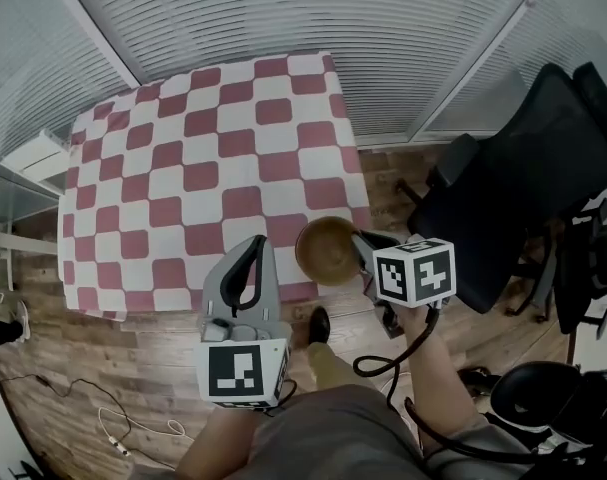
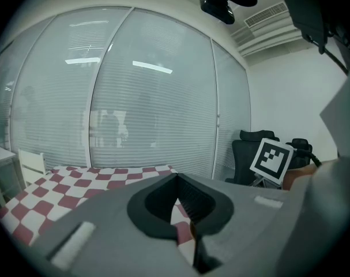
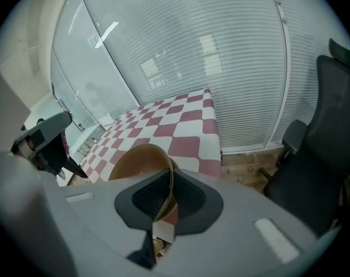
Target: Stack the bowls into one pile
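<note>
Right gripper view: right gripper [image 3: 169, 183] pinches rim of brown bowl [image 3: 134, 157], bowl at near-right corner of table [image 1: 183, 158]. Left gripper [image 2: 176, 184] pressed together, empty, just left of bowl. No 2nd bowl visible; table lies fwd-left.

Soft, even daylight filters through the blinds [image 1: 313, 28]; ceiling lights glare there; both gripper views show fisheye vignetting.

One round brown bowl [image 1: 326, 250], opening upward, is pinched at its rim by the right gripper [image 1: 361, 246] at the checkered table's [image 1: 213, 168] near right corner.
</note>
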